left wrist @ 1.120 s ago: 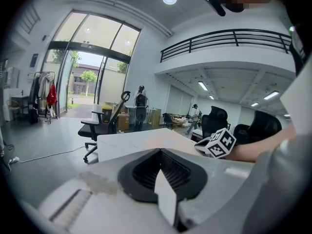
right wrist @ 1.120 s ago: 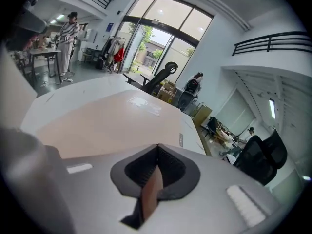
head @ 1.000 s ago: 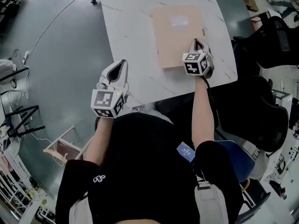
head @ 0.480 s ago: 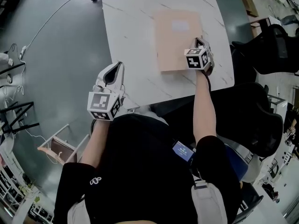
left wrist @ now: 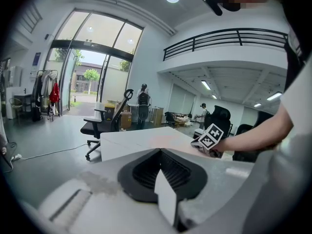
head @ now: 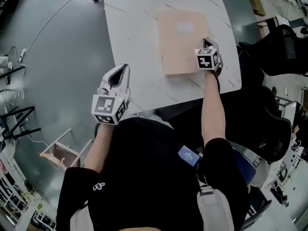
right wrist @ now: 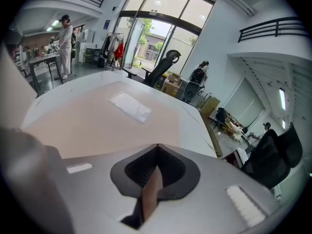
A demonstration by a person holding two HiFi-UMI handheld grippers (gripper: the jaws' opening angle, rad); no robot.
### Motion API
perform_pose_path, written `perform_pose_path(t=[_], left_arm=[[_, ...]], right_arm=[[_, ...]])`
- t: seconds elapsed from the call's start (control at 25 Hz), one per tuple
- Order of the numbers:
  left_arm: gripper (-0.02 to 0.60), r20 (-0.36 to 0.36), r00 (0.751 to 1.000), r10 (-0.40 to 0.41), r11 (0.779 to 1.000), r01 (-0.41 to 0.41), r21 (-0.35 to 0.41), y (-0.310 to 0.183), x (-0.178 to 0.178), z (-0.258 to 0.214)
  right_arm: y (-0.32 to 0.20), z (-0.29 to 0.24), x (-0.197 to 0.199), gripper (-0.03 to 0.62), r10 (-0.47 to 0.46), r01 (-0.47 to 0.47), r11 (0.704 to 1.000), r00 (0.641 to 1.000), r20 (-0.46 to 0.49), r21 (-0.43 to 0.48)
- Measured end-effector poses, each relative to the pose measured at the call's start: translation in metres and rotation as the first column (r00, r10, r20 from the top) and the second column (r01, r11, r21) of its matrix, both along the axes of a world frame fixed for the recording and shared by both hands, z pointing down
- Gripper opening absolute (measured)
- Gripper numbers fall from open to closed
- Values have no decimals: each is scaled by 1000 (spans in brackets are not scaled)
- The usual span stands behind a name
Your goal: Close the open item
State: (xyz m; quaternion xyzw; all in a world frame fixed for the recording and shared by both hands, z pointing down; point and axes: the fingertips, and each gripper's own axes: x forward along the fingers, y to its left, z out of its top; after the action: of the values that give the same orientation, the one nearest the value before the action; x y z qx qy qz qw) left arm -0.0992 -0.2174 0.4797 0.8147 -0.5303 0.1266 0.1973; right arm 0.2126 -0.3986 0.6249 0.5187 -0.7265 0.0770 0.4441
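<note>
The tan folder (head: 183, 42) lies flat and closed on the white bench (head: 134, 32), in the upper middle of the head view, with a pale label (head: 185, 28) near its far end. The right gripper (head: 207, 42) is at the folder's right edge, near the lower right corner. Its jaws are pressed together with nothing between them, and their tip is over the tan cover. Whether the tip touches the cover cannot be told. In the right gripper view the closed jaws point across the folder (right wrist: 97, 121) toward the label (right wrist: 129, 106). The left gripper (head: 121, 71) is at the centre left of the head view, by the bench's near edge and well apart from the folder, its jaws likewise closed and empty.
</note>
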Motion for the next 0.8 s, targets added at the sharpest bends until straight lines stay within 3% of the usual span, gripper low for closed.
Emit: perform_pose_path(t=[0.2,0.36,0.6,0.8], left_arm=[[2,-5,1000,-3,1000,3,1,-3,-2,1],[2,-13,1000,1,1000,-1,12,-3,-4,-3],[2,-33,999,25,998,-23,64,-4,-3,-23],[2,-43,998,38,995,-34,92,-7,-2,-35]], right_arm=[[-2,4,3,-12,56,-54,998,993,101,-24],[1,6,2,-12,75,-71,997,990,121,-36],[8,-8,3,-11,137,-111,987,956,260,-113],[24,-49,-10,-9,119,-133,991,930,349,17]])
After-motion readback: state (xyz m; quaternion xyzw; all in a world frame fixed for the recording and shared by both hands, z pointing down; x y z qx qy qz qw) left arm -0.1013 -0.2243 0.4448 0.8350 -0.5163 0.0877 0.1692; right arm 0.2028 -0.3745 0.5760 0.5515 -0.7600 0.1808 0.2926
